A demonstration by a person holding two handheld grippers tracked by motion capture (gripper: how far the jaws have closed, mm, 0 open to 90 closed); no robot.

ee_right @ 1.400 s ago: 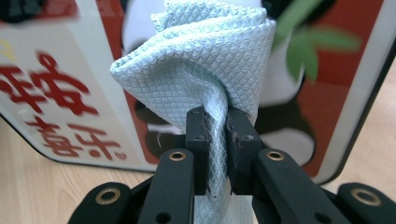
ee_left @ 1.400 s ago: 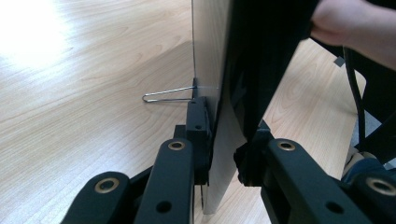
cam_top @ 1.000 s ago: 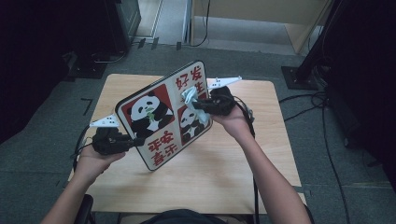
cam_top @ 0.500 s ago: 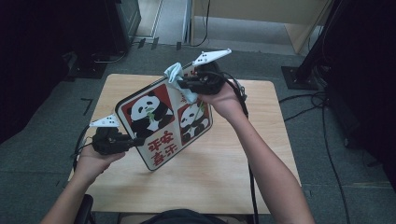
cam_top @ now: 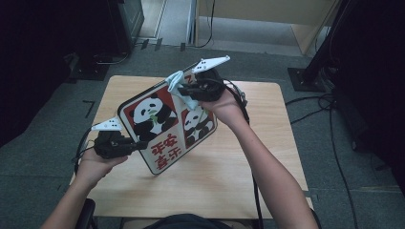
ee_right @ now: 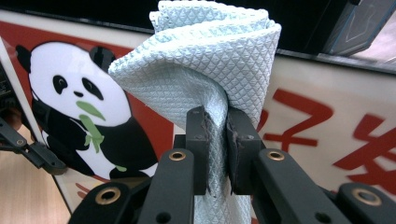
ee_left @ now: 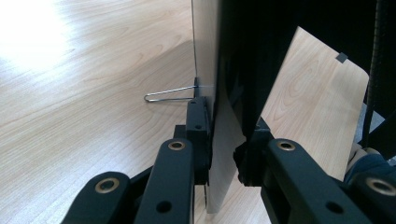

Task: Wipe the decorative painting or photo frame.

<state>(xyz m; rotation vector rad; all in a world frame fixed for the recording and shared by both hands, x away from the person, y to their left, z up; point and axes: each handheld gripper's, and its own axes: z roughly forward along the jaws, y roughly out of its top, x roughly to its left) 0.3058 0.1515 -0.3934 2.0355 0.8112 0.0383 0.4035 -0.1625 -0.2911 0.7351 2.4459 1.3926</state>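
Wooden table on grey carpet, dark surroundings. Left gripper clamps the near-left edge of the panda board, held tilted with its lower corner over mid-table. Right gripper pinches a folded pale-blue cloth at the board's far top edge. Risk: wiping pressure could twist the board out of that single edge clamp. Red Chinese characters; not legible enough to transcribe.

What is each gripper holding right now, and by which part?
Left gripper clamps the panda-printed board by its lower left edge; right gripper pinches the folded pale blue cloth near its middle.
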